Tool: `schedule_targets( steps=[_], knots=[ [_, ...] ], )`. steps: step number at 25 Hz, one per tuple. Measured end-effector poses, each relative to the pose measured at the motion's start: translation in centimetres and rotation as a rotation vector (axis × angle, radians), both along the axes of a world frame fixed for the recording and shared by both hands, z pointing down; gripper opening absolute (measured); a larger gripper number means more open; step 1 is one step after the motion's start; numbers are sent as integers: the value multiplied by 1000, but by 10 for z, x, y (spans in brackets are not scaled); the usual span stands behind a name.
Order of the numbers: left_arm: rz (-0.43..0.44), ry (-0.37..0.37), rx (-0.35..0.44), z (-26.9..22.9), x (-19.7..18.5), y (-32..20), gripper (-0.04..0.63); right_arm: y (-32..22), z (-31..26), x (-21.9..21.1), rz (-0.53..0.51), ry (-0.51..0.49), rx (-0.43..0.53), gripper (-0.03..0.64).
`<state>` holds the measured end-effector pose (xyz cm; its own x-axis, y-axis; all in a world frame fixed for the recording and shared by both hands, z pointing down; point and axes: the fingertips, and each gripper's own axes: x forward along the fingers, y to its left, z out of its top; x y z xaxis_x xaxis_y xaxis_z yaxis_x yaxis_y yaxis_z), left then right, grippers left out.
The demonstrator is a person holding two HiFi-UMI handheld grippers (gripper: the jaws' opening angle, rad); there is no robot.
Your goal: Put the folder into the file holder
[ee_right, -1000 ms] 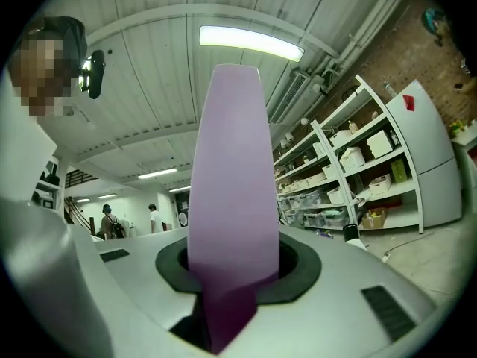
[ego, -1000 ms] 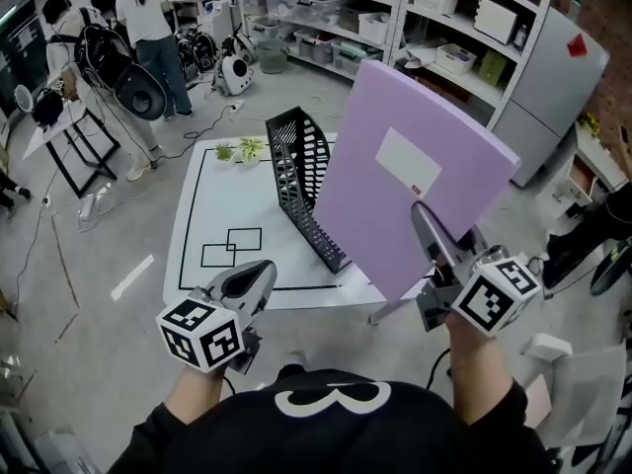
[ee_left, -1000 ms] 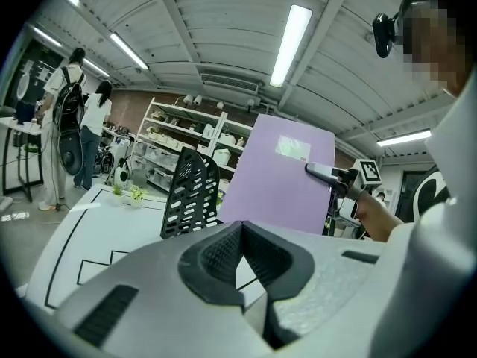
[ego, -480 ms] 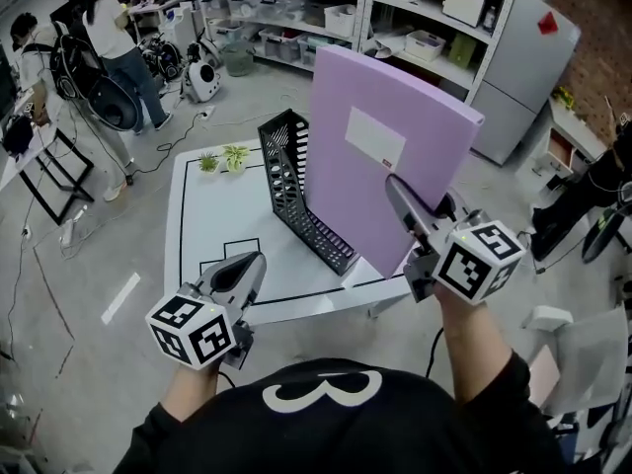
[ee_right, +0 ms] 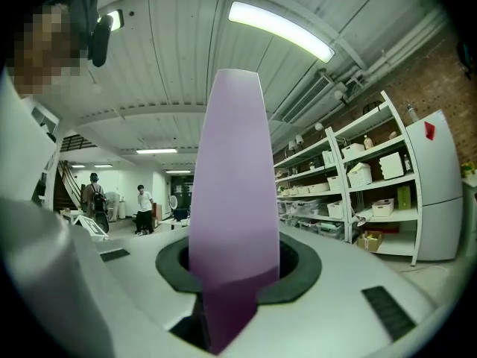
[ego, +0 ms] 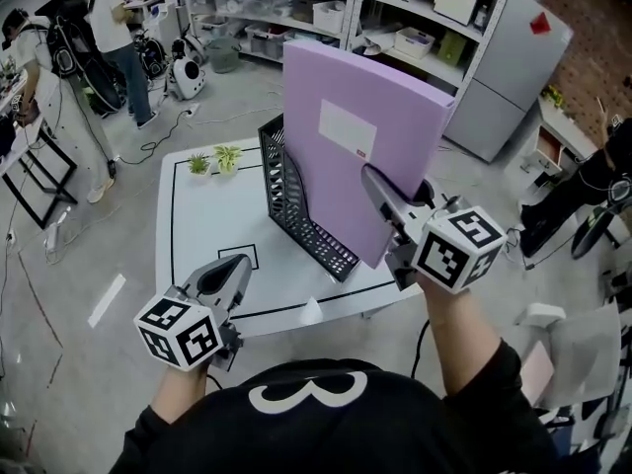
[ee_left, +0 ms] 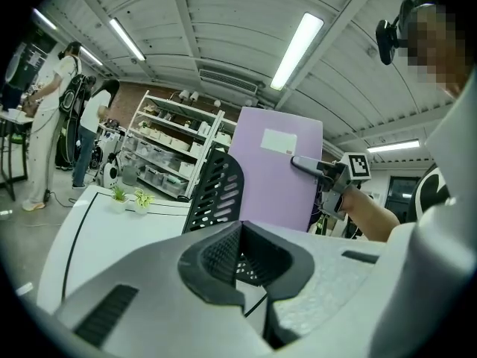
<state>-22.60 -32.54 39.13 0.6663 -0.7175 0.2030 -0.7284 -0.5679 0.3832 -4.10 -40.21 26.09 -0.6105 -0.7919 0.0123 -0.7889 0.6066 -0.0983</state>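
A large purple folder point(ego: 355, 136) with a white label stands upright in the air, pinched at its lower edge by my right gripper point(ego: 387, 213), which is shut on it. In the right gripper view the folder point(ee_right: 231, 200) rises straight out from between the jaws. The folder hangs just right of the black mesh file holder point(ego: 294, 203), which stands on the white table point(ego: 197, 225), and it covers part of the holder's right side. My left gripper point(ego: 225, 282) stays low at the table's front edge, shut and empty. The left gripper view shows the holder point(ee_left: 216, 192) and folder point(ee_left: 276, 170) ahead.
Two small potted plants point(ego: 212, 159) sit at the table's far left corner. Black outlines are marked on the tabletop. Shelving with bins point(ego: 375, 8) and a grey fridge point(ego: 509, 67) stand behind. People point(ego: 109, 28) are at the back left, with cables on the floor.
My right gripper has carried the folder leftward and closer to the file holder, and it now overlaps the holder's right side. The left gripper has hardly moved.
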Motion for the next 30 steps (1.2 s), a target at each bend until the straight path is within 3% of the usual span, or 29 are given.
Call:
schedule_targets(
  steps=[11,18,30],
  knots=[
    [-41,-24,-51,32,-23,-24,6,-27,37,-14,-29,-48,22,140],
    [-60,-52,-73,40,-29,-29,6,-30,44,-11,-35,-82,86,140],
    [-32,-75,-106,55,-19,-32,6,-27,89,-13,-31,-54,114,140]
  ],
)
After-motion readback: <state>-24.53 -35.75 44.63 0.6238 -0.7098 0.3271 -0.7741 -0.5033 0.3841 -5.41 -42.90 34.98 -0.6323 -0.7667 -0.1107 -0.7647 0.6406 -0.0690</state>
